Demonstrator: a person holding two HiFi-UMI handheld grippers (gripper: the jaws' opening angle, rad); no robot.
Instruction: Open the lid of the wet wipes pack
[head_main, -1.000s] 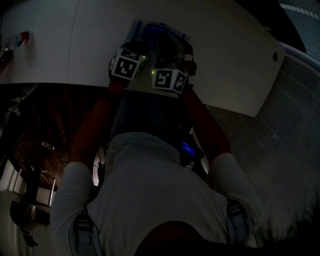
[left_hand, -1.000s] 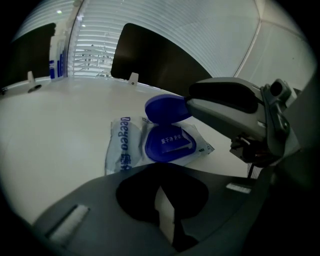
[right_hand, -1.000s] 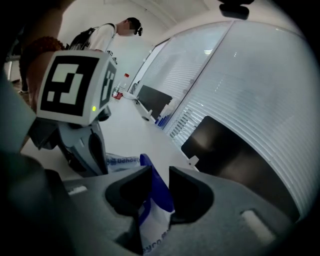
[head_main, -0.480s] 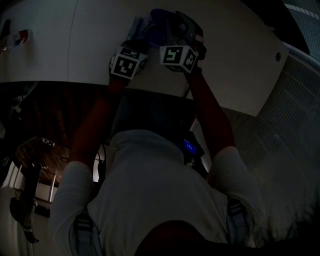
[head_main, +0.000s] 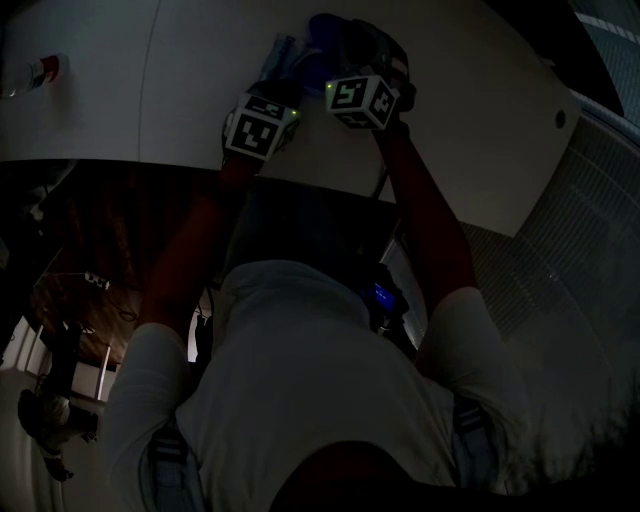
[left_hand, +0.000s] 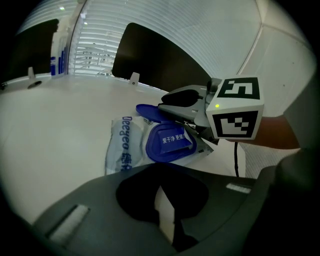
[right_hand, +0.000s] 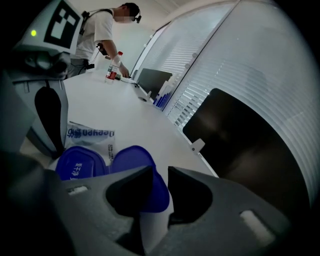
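Observation:
The wet wipes pack (left_hand: 122, 147) is white with a blue flip lid and lies flat on the white table (left_hand: 60, 120). Its lid (right_hand: 137, 167) is swung back, open, beside the blue base (left_hand: 169, 144). My right gripper (right_hand: 160, 175) reaches over the pack's far side. Its jaws are closing, still apart, with the lid's edge showing in the gap and no pad pressing it. My left gripper (left_hand: 162, 192) sits at the pack's near end, jaws nearly together with a white strip of the pack between them. In the head view both marker cubes (head_main: 262, 128) hide most of the pack.
A dark monitor (right_hand: 235, 140) stands at the table's back edge before window blinds. Far along the table a person stands by a bottle (right_hand: 114, 67). The table's rounded front edge (head_main: 450, 205) runs just below the grippers.
The right gripper has moved away from me, from beside the left one near the table's edge to over the pack's far side. The left gripper has stayed put.

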